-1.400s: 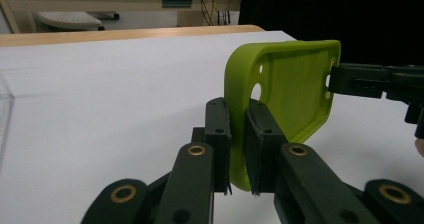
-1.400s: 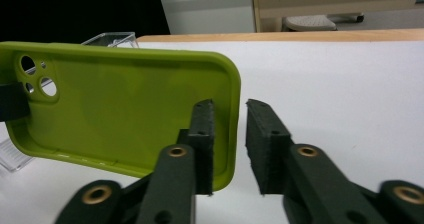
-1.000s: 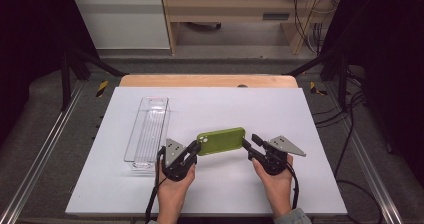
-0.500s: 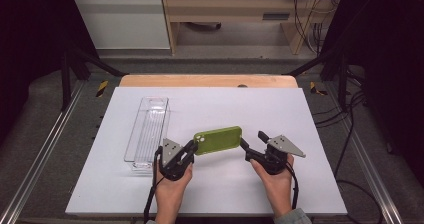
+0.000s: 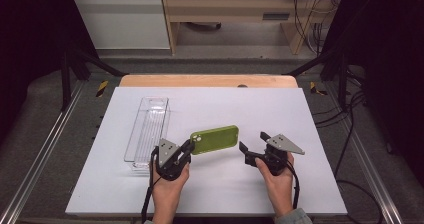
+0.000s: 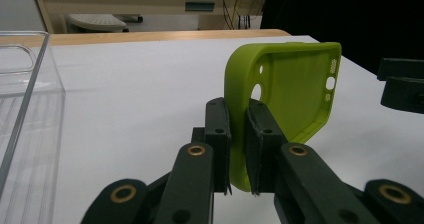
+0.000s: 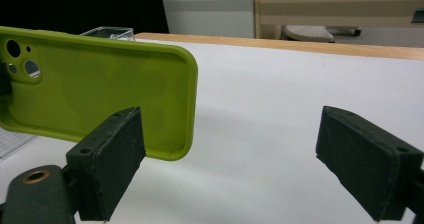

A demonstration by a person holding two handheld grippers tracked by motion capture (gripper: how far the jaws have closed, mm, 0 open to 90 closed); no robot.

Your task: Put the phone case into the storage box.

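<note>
Left gripper pinches the light, floppy green phone case by its camera end beside the clear tray, while the right gripper has just been opening, jaws wide and empty.

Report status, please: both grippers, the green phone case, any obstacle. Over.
Left gripper shut on green phone case, held off the table. Right gripper just opened, jaws apart, nothing between. Clear tray to the left, not in the way.

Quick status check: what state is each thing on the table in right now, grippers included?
green phone case: lifted off the table, held by its camera end, hollow side facing away from the person.
left gripper: shut on the case wall.
right gripper: jaws just opened, nothing between them.
clear tray: empty, on the table.
</note>
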